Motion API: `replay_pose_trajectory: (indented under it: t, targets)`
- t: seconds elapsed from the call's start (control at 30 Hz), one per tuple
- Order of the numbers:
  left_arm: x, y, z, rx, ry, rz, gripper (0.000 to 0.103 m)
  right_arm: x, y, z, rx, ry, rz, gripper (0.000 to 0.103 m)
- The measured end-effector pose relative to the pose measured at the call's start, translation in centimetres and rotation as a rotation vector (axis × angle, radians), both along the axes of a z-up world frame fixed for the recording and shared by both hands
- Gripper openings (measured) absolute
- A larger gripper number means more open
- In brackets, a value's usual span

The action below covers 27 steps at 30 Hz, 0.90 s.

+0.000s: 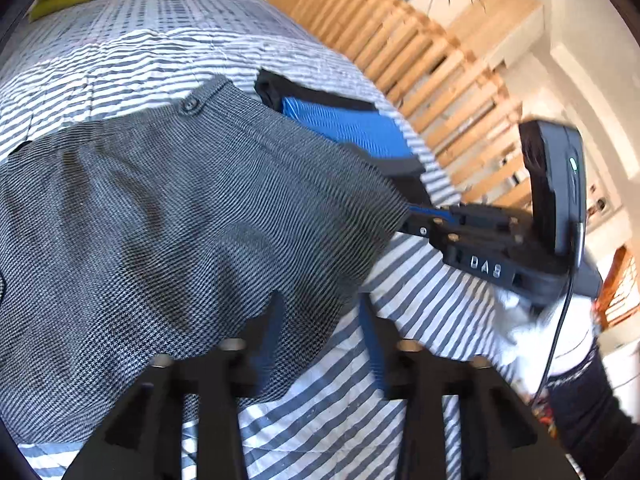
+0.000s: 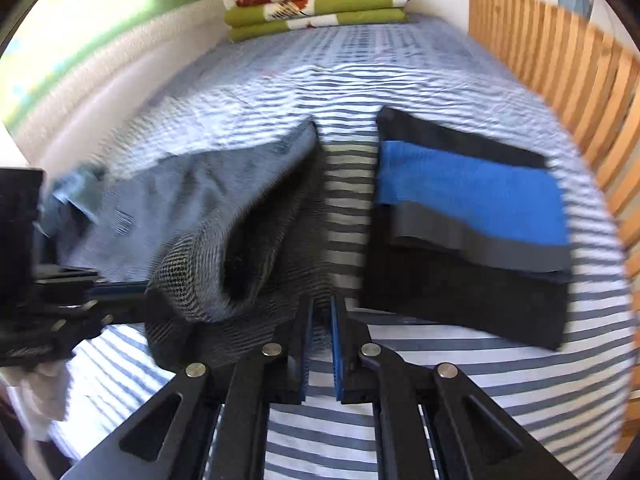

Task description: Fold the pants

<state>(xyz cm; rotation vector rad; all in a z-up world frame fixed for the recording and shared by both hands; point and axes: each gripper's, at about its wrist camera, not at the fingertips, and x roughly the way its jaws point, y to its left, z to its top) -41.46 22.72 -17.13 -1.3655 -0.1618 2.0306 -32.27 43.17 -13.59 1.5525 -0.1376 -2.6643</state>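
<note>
On the blue-and-white striped bedspread (image 2: 360, 80), which serves as the landmark, the grey houndstooth woven pants (image 1: 180, 208) are spread across the near side, partly lifted and draped, with a buttoned waistband edge seen toward the far side. Beside them, a folded black, blue and grey garment (image 2: 472, 220) is laid flat, apart from the pants by a strip of bare stripes. Soft, light, limp cloth is judged here, likely to sag and slide unless edges and corners are pinched. The right gripper (image 2: 320, 344) is seen nearly closed, and in the left wrist view its tips are hidden at the pants' edge; whether cloth is pinched cannot be told. The left gripper (image 1: 324, 344) is held about half open, one finger overlapping the hem, nothing clamped.
</note>
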Motion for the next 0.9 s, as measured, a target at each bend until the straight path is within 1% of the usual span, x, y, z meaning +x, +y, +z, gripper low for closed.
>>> replay_pose_trajectory:
  t: [0.03, 0.07, 0.1, 0.13, 0.2, 0.27, 0.3, 0.37, 0.47, 0.5, 0.53, 0.57, 0.6, 0.63, 0.67, 0.7, 0.73, 0.77, 0.83, 0.87, 0.9]
  targets:
    - [0.4, 0.8, -0.2, -0.024, 0.022, -0.021, 0.051, -0.9, 0.3, -0.6, -0.003, -0.032, -0.01, 0.008]
    - [0.9, 1.6, -0.3, -0.061, 0.054, -0.044, 0.051, -1.2, 1.1, -1.4, -0.057, -0.081, -0.022, 0.014]
    - [1.5, 2.4, -0.4, -0.103, 0.09, -0.061, 0.051, -1.0, 2.3, -2.1, -0.133, -0.103, -0.049, 0.015]
    - [1.9, 3.3, -0.5, -0.14, 0.125, -0.076, 0.051, -0.3, 3.4, -2.7, -0.185, -0.097, -0.081, 0.015]
    - [2.7, 5.3, -0.6, -0.191, 0.189, -0.116, 0.052, 0.8, 5.2, -3.9, -0.253, -0.096, -0.13, 0.016]
    - [3.6, 7.4, -0.9, -0.24, 0.237, -0.16, 0.057, 1.9, 6.7, -4.7, -0.342, -0.105, -0.15, 0.016]
    - [3.8, 8.7, -1.4, -0.274, 0.258, -0.184, 0.06, 2.2, 7.3, -5.1, -0.369, -0.112, -0.163, 0.017]
    - [3.9, 10.7, -2.5, -0.328, 0.27, -0.23, 0.061, 2.2, 7.3, -5.5, -0.386, -0.108, -0.19, 0.017]
    - [3.3, 13.3, -5.0, -0.432, 0.281, -0.255, 0.061, 3.1, 7.8, -5.4, -0.411, -0.092, -0.203, 0.017]
    - [3.0, 13.7, -5.8, -0.455, 0.273, -0.253, 0.058, 3.1, 7.8, -5.2, -0.414, -0.089, -0.206, 0.017]
    - [2.4, 13.8, -6.4, -0.458, 0.263, -0.248, 0.048, 3.2, 7.8, -5.1, -0.418, -0.085, -0.207, 0.017]
    - [1.9, 13.5, -6.5, -0.439, 0.257, -0.229, 0.043, 3.3, 7.9, -4.9, -0.422, -0.082, -0.207, 0.018]
    - [1.3, 12.8, -6.3, -0.404, 0.239, -0.199, 0.024, 3.4, 7.9, -4.9, -0.429, -0.079, -0.208, 0.021]
    - [0.4, 11.7, -6.1, -0.331, 0.184, -0.167, 0.016, 3.5, 8.1, -4.9, -0.446, -0.076, -0.21, 0.023]
    - [-0.5, 10.2, -5.7, -0.237, 0.121, -0.127, 0.009, 3.5, 8.2, -5.1, -0.473, -0.073, -0.215, 0.029]
    - [-1.0, 8.9, -5.4, -0.172, 0.088, -0.084, 0.003, 3.4, 8.2, -5.3, -0.497, -0.072, -0.221, 0.034]
    - [-1.3, 7.5, -4.9, -0.102, 0.073, -0.05, 0.003, 3.1, 8.0, -5.5, -0.515, -0.069, -0.23, 0.035]
    - [-1.4, 6.5, -4.5, -0.062, 0.066, -0.035, 0.003, 2.9, 7.9, -5.7, -0.529, -0.065, -0.24, 0.037]
    - [-1.3, 5.1, -4.1, -0.023, 0.07, -0.009, 0.003, 2.1, 7.6, -6.0, -0.565, -0.061, -0.252, 0.042]
    - [-0.9, 4.5, -3.8, -0.007, 0.065, -0.01, 0.003, 1.7, 7.4, -6.2, -0.59, -0.061, -0.252, 0.051]
    - [-0.8, 4.2, -3.8, -0.013, 0.068, -0.008, 0.003, 1.3, 7.1, -6.3, -0.612, -0.06, -0.251, 0.056]
